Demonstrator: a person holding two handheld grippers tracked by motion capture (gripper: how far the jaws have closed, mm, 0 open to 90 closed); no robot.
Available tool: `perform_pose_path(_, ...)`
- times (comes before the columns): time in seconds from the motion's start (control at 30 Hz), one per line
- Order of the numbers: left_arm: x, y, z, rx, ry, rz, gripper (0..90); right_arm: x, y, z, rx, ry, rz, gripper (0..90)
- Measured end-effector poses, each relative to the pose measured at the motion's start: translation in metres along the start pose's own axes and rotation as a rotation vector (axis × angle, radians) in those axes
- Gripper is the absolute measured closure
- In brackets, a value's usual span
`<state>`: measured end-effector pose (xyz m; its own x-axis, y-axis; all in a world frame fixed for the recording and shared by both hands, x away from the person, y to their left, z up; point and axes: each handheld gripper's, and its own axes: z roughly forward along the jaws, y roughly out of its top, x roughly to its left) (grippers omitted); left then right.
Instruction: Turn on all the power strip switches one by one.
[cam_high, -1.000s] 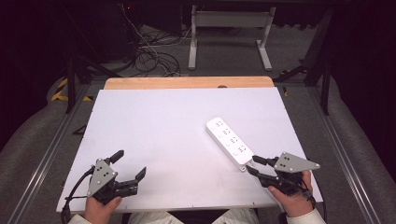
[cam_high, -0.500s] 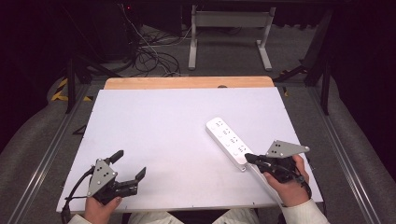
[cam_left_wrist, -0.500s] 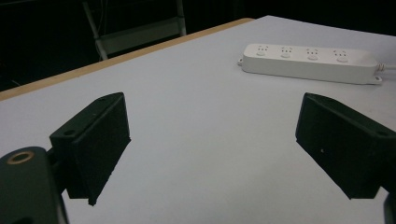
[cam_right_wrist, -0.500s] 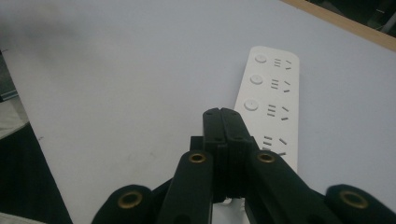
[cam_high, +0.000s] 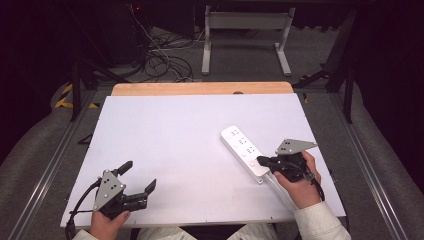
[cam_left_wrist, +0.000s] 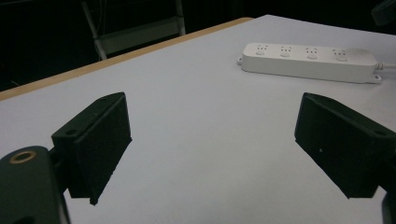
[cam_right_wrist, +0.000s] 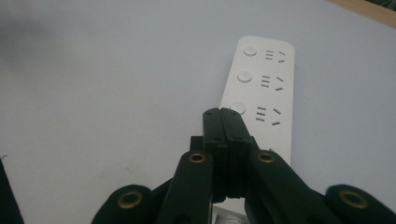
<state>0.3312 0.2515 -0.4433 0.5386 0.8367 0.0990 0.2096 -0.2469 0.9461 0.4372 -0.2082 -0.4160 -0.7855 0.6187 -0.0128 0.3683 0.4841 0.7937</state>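
Here, a white power strip (cam_high: 245, 152) is seen lying flat on the white table (cam_high: 170, 145), in the right half, nearer the front edge than the far edge. It is set slantwise, 1 end toward the table's middle, the other toward the front right corner. In the right gripper view, 3 round buttons and their socket slots are counted along its top face; in the left gripper view, 4 socket groups are made out, and a white cable is seen leaving its end.

The right gripper (cam_high: 260, 161) is held in the right hand (cam_high: 300, 182) near the right edge of the table, at the strip's near end. Its jaws have just been closing and are now pressed flat together, with nothing caught between them. In the right gripper view the joined tips (cam_right_wrist: 223, 114) are placed over the near end of the power strip (cam_right_wrist: 261, 88), beside the 3rd button; whether the surface is actually touched cannot be told.

The left gripper (cam_high: 137, 176) is held in the left hand (cam_high: 105, 220) close to the front left corner of the table, well apart from the strip. Its jaws are spread wide and hold nothing. In the left gripper view, bare table (cam_left_wrist: 201, 140) is seen between the 2 black pads (cam_left_wrist: 100, 140), with the power strip (cam_left_wrist: 308, 61) farther off.

A bare wooden strip is noted along the table's far edge (cam_high: 200, 88).
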Motion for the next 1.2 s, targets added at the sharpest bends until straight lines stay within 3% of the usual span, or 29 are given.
perform_pose_path(0.43, 0.000, 0.000, 0.000, 0.000, 0.002, -0.005, 11.2, -0.012, 0.002, 0.025, 0.070, 0.010, 0.029, 90.0)
perform_pose_path(1.2, 0.000, 0.000, 0.001, 0.005, 0.003, -0.004, 11.2, -0.012, -0.007, 0.049, 0.133, -0.016, 0.007, 90.0)
